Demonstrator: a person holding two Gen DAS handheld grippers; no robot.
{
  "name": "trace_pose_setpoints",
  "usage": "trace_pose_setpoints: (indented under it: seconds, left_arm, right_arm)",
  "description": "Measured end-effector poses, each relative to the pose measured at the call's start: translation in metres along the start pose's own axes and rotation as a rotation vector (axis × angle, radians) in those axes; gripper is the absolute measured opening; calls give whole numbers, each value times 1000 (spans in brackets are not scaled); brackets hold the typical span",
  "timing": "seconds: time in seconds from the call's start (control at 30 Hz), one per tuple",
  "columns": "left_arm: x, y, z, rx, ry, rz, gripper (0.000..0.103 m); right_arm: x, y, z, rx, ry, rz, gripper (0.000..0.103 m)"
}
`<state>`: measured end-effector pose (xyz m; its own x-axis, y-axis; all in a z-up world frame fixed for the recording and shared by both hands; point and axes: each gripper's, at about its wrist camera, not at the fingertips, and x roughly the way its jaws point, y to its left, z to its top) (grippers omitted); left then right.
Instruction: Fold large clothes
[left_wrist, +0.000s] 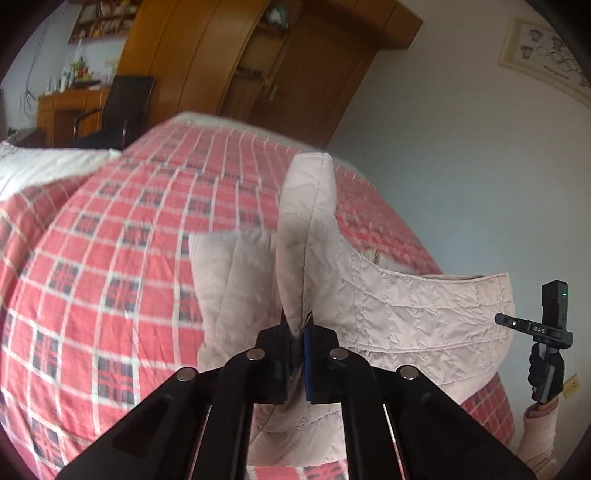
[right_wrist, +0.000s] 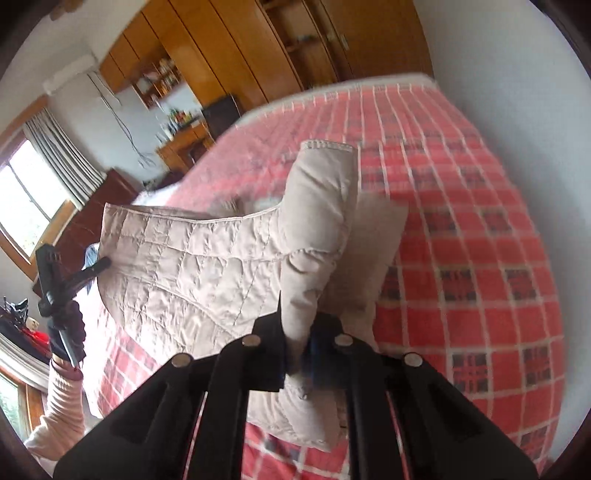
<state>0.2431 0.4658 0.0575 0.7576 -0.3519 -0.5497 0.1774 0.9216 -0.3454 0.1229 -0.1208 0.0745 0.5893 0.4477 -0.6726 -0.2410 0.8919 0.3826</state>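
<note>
Hand-held gripper left (left_wrist: 300, 334) and hand-held gripper right (right_wrist: 297, 334): we clamp both on the quilted beige jacket (left_wrist: 406, 310), lifted above the red plaid bed (left_wrist: 110, 229).

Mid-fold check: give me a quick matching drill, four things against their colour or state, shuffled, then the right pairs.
Things:
1. jacket
2. bedspread
3. wardrobe
4. left tool

States:
A. red checked
B. brown wood
C. shut on pale fabric
D. beige, quilted, held up over the bed

Pairs: 1-D, 2-A, 3-B, 4-C. The right tool also grips the jacket.
</note>
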Motion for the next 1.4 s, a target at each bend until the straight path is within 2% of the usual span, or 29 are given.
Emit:
trace_pose_setpoints:
  seconds: [0.17, 0.3, 0.4, 0.5, 0.63, 0.73, 0.83, 0.93, 1.03, 1.13, 1.27, 1.4]
  left_arm:
    - [8, -4, 45, -10, -98, 17, 5]
    - [46, 10, 72, -32, -94, 45, 5]
    - [81, 28, 79, -83, -36, 52, 5]
    - [124, 45, 73, -122, 65, 88, 5]
    - [165, 68, 57, -173, 183, 127, 6]
    - [176, 81, 49, -211, 211, 106, 7]
    - [176, 87, 44, -228, 222, 90, 11]
    - [165, 89, 43, -252, 226, 81, 16]
    - [136, 90, 43, -258, 208, 58, 21]
    - [100, 84, 35, -217, 179, 44, 38]
    - [57, 74, 3, -192, 169, 0, 43]
    - [38, 60, -26, -164, 170, -27, 47]
  right_arm:
    - [-2, -1, 53, 30, -71, -21, 8]
    - [27, -14, 89, 82, -60, -49, 8]
    - [61, -34, 102, 136, -16, -66, 8]
    - [98, -52, 105, 184, 40, -89, 8]
    - [136, -71, 95, 245, 110, -144, 8]
    - [155, -84, 85, 275, 144, -160, 8]
    - [164, -87, 76, 281, 166, -175, 12]
    - [156, -82, 75, 255, 156, -190, 22]
    - [128, -77, 70, 225, 108, -190, 36]
    - [99, -72, 61, 200, 83, -130, 41]
    - [65, -66, 24, 171, 87, -31, 49]
    - [48, -63, -14, 147, 106, 17, 50]
